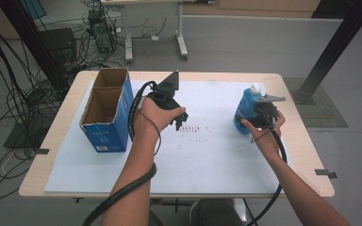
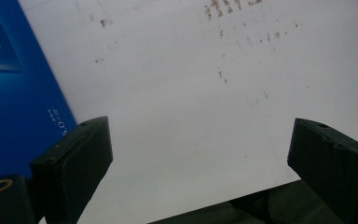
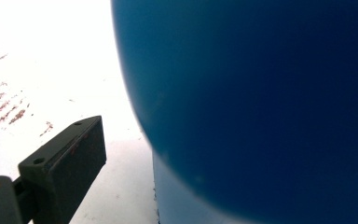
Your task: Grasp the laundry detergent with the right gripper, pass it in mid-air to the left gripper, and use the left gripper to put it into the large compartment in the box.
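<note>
A blue bottle [image 1: 246,109] with a white cap stands on the white mat [image 1: 207,155] at the right. My right gripper [image 1: 258,117] is up against its near side. In the right gripper view the bottle [image 3: 261,102] sits very close. The right gripper [image 3: 191,140] is open: its left jaw stands apart from the bottle wall, and the other jaw is hidden behind the bottle. My left gripper [image 1: 178,122] hovers over the mat's middle, right of an open-topped blue cardboard box [image 1: 104,113]. In its own view the left gripper [image 2: 200,140] is wide open with only bare mat between the jaws.
The blue box [image 2: 14,93] lies just left of the left gripper's jaw. Brownish smudges [image 1: 194,128] mark the mat's centre. The wooden table [image 1: 306,141] has bare edges around the mat. Cables and desk legs lie on the floor beyond the table.
</note>
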`<state>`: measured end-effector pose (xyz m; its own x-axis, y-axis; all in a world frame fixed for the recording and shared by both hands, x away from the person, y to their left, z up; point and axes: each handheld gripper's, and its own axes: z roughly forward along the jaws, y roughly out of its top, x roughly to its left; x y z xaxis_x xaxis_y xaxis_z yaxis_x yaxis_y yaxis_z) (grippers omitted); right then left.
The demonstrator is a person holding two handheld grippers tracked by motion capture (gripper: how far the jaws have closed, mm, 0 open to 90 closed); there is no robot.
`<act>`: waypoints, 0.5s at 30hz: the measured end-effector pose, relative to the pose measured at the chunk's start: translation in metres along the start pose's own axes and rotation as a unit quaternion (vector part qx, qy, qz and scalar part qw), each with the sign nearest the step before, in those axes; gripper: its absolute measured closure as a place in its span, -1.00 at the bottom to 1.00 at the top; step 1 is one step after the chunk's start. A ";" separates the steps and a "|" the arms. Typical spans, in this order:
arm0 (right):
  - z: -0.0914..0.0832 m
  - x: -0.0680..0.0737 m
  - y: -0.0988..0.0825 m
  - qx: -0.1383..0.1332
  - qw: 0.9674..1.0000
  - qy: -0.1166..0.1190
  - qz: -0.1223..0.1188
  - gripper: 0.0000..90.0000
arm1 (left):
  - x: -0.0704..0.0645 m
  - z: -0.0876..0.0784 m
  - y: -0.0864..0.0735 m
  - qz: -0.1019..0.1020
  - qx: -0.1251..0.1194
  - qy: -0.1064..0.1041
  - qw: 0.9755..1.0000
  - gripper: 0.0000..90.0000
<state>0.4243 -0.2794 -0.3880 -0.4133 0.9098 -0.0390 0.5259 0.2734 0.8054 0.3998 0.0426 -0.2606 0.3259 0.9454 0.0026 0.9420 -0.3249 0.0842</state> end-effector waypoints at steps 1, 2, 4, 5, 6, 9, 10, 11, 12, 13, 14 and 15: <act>0.000 0.000 0.000 0.000 1.000 0.000 0.000 -0.93 | 0.000 0.000 0.000 0.000 0.001 0.000 1.000 -0.85; 0.000 0.000 0.000 -0.001 1.000 0.000 0.001 -0.94 | 0.000 0.000 0.000 0.000 -0.001 0.000 1.000 -0.85; 0.000 0.001 0.000 0.000 1.000 0.001 0.000 -0.94 | 0.000 0.001 0.000 0.000 0.001 0.000 1.000 -0.85; 0.000 0.001 0.000 0.000 1.000 0.001 0.000 -0.94 | 0.000 0.001 0.000 0.000 0.001 0.000 1.000 -0.85; 0.001 0.001 0.000 0.001 1.000 0.002 -0.001 -0.94 | 0.000 0.001 -0.001 0.000 0.002 0.000 1.000 -0.85; 0.000 0.001 0.000 -0.001 1.000 0.001 0.000 -0.95 | 0.000 0.001 -0.001 -0.001 0.001 0.000 1.000 -0.85; 0.000 0.001 0.000 -0.002 1.000 0.001 -0.001 -0.95 | 0.000 0.001 -0.001 0.000 0.001 0.000 1.000 -0.85; 0.000 0.001 0.000 -0.001 1.000 0.001 -0.001 -0.95 | 0.000 0.001 -0.001 0.000 0.002 0.000 1.000 -0.85; 0.001 0.001 0.000 -0.001 1.000 0.000 0.000 -0.95 | 0.000 0.001 0.000 0.000 0.001 0.001 1.000 -0.85; 0.001 0.001 0.000 -0.001 1.000 0.000 0.000 -0.95 | 0.000 0.002 0.000 0.000 0.001 0.001 1.000 -0.85; 0.001 0.001 0.000 -0.001 1.000 -0.001 0.000 -0.95 | 0.000 0.002 0.000 0.000 0.002 0.001 1.000 -0.85; 0.001 0.000 0.000 0.000 1.000 -0.002 0.001 -0.95 | 0.000 0.002 0.000 0.000 0.002 0.000 1.000 -0.85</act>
<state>0.4248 -0.2787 -0.3882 -0.4101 0.9112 -0.0400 0.5257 0.2720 0.8060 0.3999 0.0425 -0.2627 0.3269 0.9451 0.0022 0.9420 -0.3260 0.0799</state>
